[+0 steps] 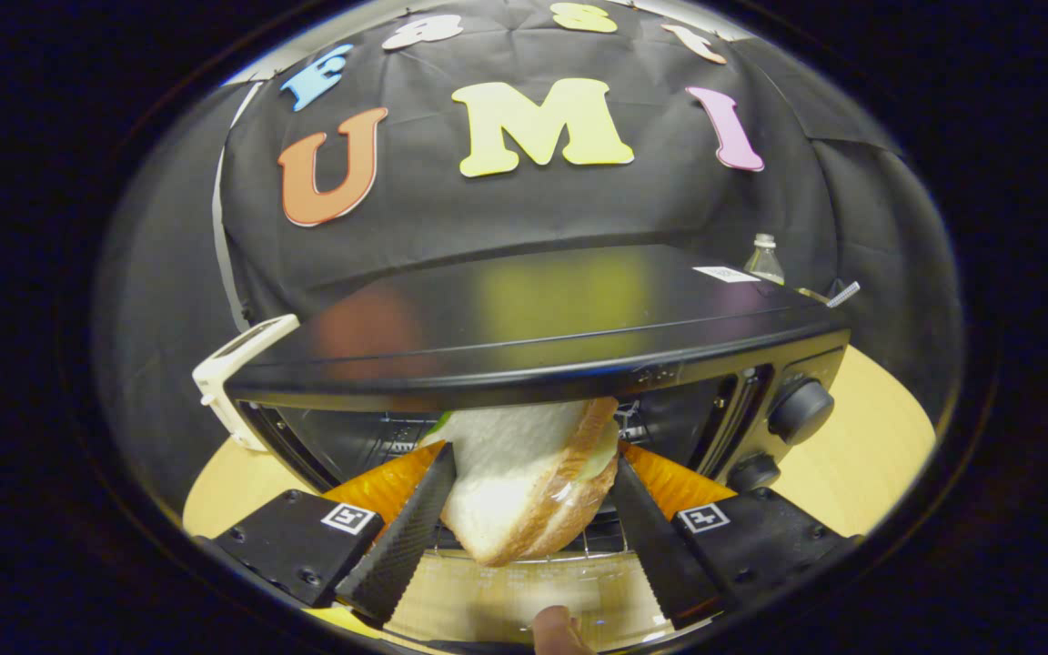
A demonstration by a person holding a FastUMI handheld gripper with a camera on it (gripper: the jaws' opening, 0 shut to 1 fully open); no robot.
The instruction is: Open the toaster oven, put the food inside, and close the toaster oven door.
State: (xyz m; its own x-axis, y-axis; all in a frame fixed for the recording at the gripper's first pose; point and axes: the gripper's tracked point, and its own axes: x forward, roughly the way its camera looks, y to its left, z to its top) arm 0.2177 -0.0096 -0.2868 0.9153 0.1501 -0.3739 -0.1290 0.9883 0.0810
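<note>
The tongs (529,473) pinch a sandwich (524,482), one black finger pressing each face, and hold it on edge at the mouth of the open oven (533,337), just above the front of the wire rack (524,546). The upper part of the bread hides behind the oven's black top edge, so how much room it has there cannot be told. That edge is the main hazard: if the sandwich goes in at this height, the bread may catch on it, tilt in the grip and slide out, landing on the lowered glass door (506,600) instead of the rack. A green filling peeks out at the crust, and a hard squeeze on soft bread could push it loose or crush the slices. Letting go while the sandwich stands upright would likely tip it over, perhaps forward off the rack. A fingertip (560,632) rests near the door's front rim; shutting the door with the sandwich too far forward would jam it.
</note>
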